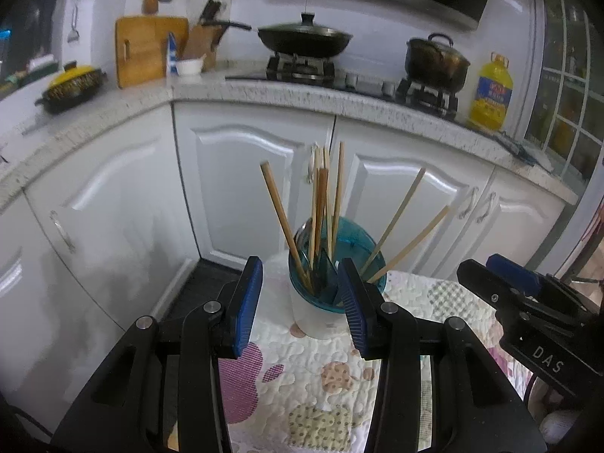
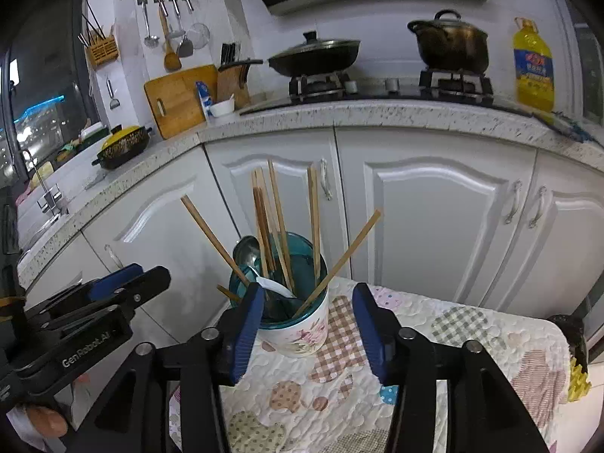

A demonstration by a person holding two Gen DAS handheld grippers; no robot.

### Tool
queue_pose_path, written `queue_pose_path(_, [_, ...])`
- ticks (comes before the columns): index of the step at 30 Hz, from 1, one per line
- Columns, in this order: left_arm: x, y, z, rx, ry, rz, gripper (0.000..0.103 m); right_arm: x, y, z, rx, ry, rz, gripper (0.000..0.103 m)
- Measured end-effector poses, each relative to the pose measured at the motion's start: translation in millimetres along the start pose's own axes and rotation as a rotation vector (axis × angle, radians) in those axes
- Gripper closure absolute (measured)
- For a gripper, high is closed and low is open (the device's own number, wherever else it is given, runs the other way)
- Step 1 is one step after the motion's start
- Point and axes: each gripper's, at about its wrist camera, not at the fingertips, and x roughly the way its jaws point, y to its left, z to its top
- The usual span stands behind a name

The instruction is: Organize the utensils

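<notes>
A white floral utensil holder (image 1: 313, 317) (image 2: 298, 334) with a teal insert stands on a quilted cloth (image 1: 321, 377) (image 2: 434, 339). Several wooden chopsticks (image 1: 321, 204) (image 2: 271, 222) and a metal spoon (image 2: 246, 253) stand in it, some leaning outward. My left gripper (image 1: 300, 302) is open and empty, just in front of the holder. My right gripper (image 2: 307, 324) is open and empty, its left finger close to the holder's rim. The right gripper also shows in the left wrist view (image 1: 502, 279), and the left gripper in the right wrist view (image 2: 124, 283).
White cabinets (image 1: 245, 173) and a speckled countertop (image 1: 339, 98) lie behind. On the counter are a wok (image 1: 304, 37), a pot (image 1: 436, 60), an oil bottle (image 1: 490, 90), a cutting board (image 1: 147, 49), a knife block (image 1: 204, 37) and a yellow-lidded casserole (image 1: 73, 83).
</notes>
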Motion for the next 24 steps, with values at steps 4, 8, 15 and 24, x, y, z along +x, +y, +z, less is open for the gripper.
queue_pose_path(4, [-18,-3,-1,0.006,-0.034,0.011,0.062,-20,4,1,0.011,-0.047,-0.025,0.046])
queue_pose_path(8, [-28,-5,-4,0.014,-0.051,0.017,0.062,-36,12,2,-0.014,-0.078,-0.038,0.046])
queue_pose_path(15, [-35,-1,-6,-0.003,-0.055,0.027,0.062,-45,19,1,-0.027,-0.094,-0.045,0.045])
queue_pose_path(24, [-35,-2,-8,0.003,-0.061,0.045,0.062,-40,18,-1,-0.024,-0.078,-0.053,0.043])
